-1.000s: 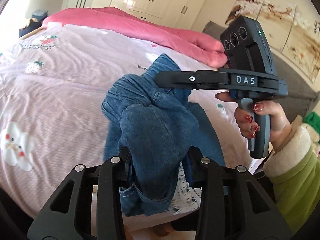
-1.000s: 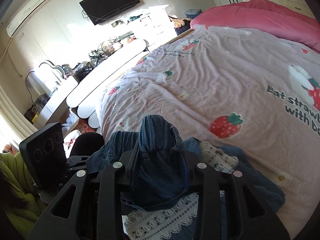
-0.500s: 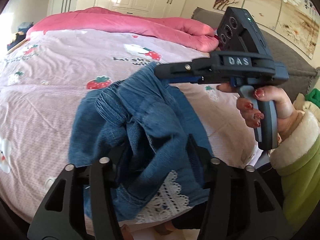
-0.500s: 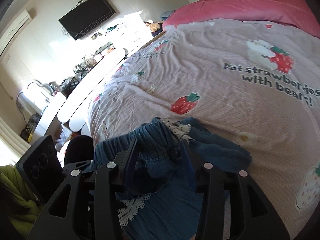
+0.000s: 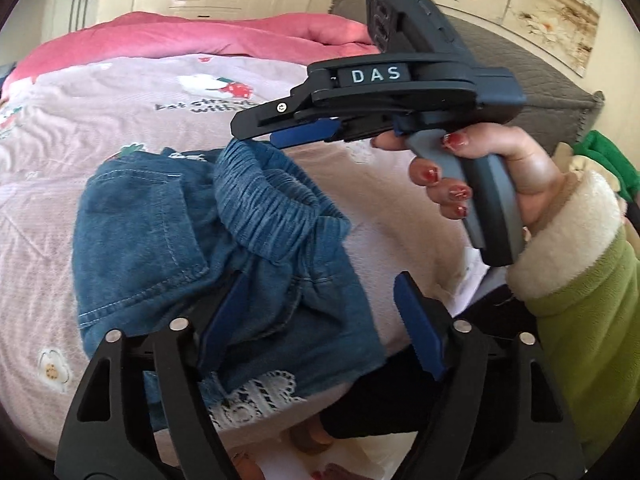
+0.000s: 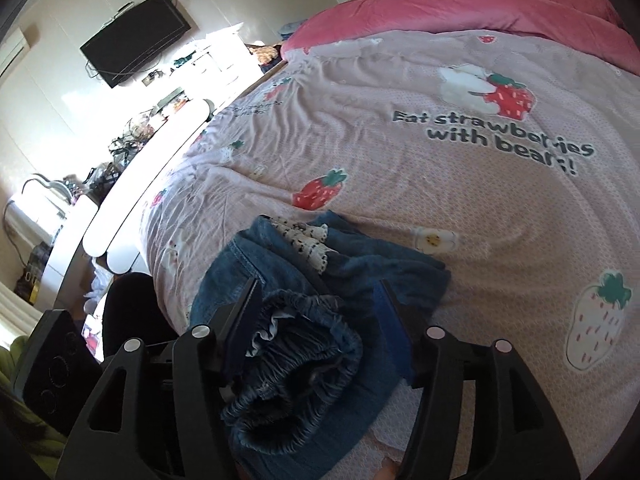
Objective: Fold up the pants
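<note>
Both tools, the left tool and right tool, are seen released, jaws just widened, around the folded blue denim pants with lace trim, which are laid on the pink strawberry-print bed.

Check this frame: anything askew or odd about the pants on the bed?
Yes. The denim pants lie bunched, not flat: the elastic waistband curls up and one lace-trimmed cuff pokes out crookedly.

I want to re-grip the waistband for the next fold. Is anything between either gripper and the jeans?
Nothing visible. The jeans lie on the bedspread between the open jaws of the left gripper and the right gripper, both just opened.
</note>
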Available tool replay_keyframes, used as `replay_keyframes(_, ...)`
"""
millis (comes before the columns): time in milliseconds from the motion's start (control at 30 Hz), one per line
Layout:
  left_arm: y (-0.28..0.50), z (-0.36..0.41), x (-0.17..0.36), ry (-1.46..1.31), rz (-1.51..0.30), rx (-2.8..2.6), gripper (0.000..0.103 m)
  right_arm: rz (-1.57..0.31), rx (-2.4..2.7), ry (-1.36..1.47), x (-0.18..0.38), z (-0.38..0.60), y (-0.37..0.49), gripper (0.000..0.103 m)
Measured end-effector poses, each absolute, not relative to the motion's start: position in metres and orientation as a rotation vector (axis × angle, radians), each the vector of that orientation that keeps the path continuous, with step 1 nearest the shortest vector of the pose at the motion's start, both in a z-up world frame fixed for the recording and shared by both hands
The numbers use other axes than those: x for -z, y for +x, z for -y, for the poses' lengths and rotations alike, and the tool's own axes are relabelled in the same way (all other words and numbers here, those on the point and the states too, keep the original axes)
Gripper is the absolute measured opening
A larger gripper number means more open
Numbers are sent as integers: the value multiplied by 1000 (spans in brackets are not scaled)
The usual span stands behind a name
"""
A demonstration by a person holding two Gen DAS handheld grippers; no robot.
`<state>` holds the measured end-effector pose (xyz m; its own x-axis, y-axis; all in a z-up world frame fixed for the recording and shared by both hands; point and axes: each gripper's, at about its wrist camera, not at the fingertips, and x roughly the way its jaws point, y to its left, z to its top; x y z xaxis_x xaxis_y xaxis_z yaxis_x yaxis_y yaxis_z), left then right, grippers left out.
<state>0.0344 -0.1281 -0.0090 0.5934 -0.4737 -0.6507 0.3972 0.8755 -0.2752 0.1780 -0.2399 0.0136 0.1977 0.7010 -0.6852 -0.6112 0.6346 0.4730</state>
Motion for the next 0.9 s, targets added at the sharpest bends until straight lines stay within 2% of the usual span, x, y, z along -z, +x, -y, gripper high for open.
replay_keyframes(67, 34, 121, 5, -137, -785, 528, 69, -1023, -886, 118, -12, 246, 178, 59)
replay_keyframes(167, 29, 100, -9, -206, -766, 550, 76, -996, -863, 147, -19, 257, 172, 59)
replay_keyframes(400, 38, 25, -42, -255, -692, 382, 92, -870, -825, 112, -47, 269, 137, 74)
replay_keyframes(567, 74, -15, -44, -215, -745, 229, 93, -789, -827, -3, -58, 259, 91, 82)
replay_keyframes(733, 102, -14, -43, -140, -790, 239, 93, -707, -844, -224, -59, 222, 45, 82)
replay_keyframes(767, 104, -10, -43, -130, -798, 247, 93, -689, -850, -280, -58, 212, 38, 81)
replay_keyframes(833, 114, 2, -39, -109, -817, 267, 93, -673, -857, -374, -55, 197, 29, 73)
replay_keyframes(867, 118, 9, -36, -98, -828, 286, 93, -678, -857, -410, -52, 190, 28, 60)
replay_keyframes(900, 122, 12, -34, -87, -840, 297, 93, -685, -861, -431, -49, 184, 29, 53)
